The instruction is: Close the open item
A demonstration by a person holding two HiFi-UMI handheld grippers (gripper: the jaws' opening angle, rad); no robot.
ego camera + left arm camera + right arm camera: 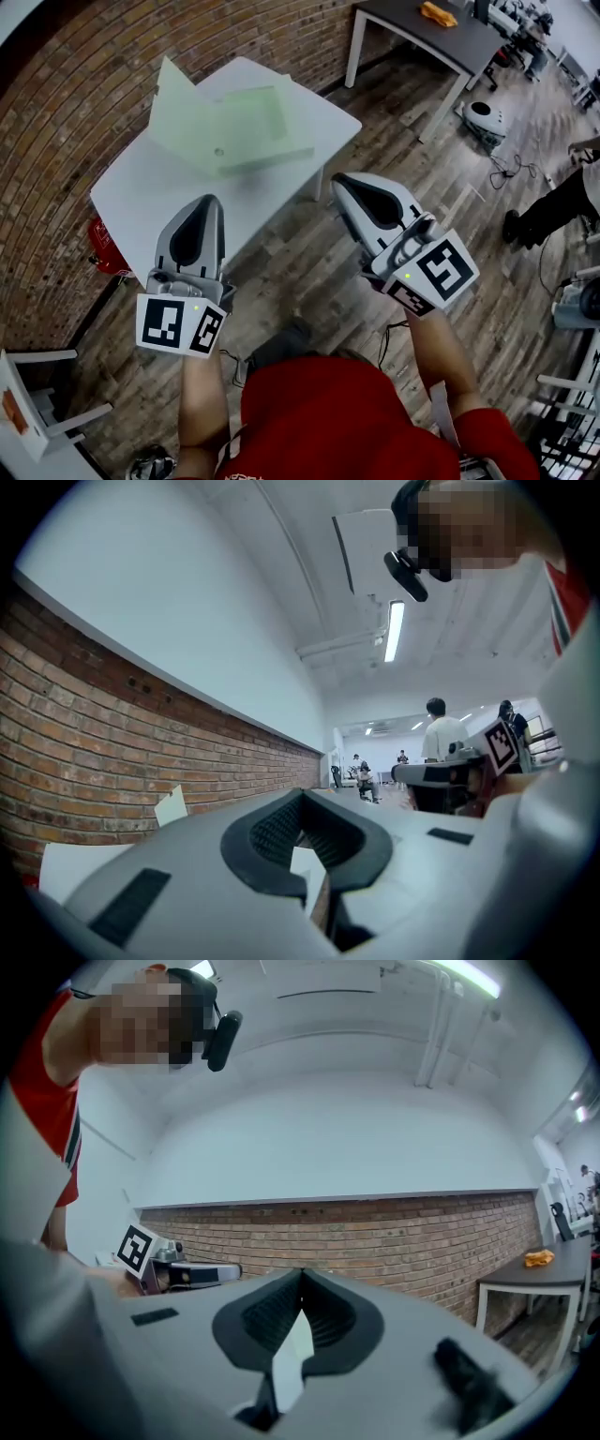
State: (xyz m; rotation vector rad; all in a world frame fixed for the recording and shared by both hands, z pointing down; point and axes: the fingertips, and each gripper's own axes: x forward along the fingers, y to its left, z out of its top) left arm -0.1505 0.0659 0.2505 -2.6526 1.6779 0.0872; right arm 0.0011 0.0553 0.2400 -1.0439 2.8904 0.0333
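Box (246,131), pale green, sits open near the middle of the white surface (150,202), lid flap standing up on its far-left side beside the brick wall (75,84). Left tongs (214,200) hover over the near edge of the surface, tips pressed together, nothing between them; same read in the left gripper view (300,791). Right tongs (339,178) hang over the wood floor just off the surface's right corner, tips also touching and empty (300,1271). Neither touches the box. Dark table (441,37) with an orange object (437,13) stands well apart at the far right.
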